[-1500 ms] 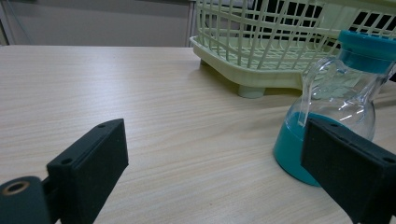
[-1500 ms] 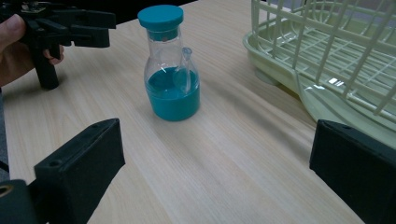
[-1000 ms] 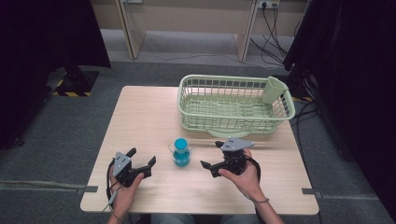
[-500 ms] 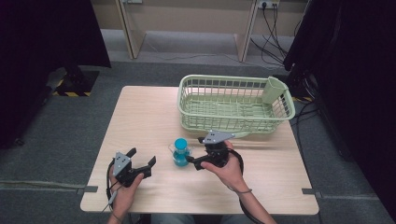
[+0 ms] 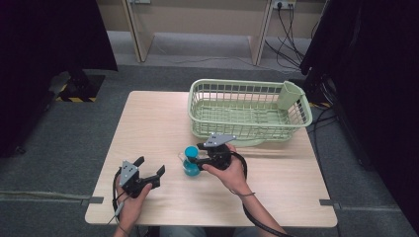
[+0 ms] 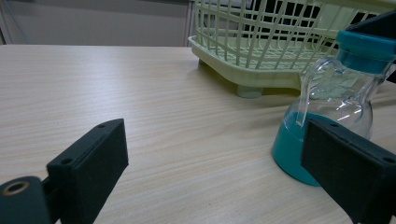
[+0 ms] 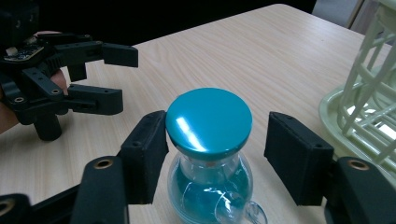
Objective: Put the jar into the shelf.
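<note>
Right gripper (image 7: 212,154) closing around unlabelled jug (image 7: 210,158)

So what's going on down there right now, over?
Right gripper closing around jug, one pad at its lid. Left gripper open, empty. Basket behind, path clear.

On the pale wooden desk (image 5: 148,118), the right gripper (image 5: 193,159) has been closing its jaws around a clear teal-capped flask (image 5: 190,160); the left gripper (image 5: 150,168) rests apart.

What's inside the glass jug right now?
The glass jug holds teal liquid across its lower part; above that it looks clear. A teal lid covers the mouth, hiding the neck's inside from above.
</note>
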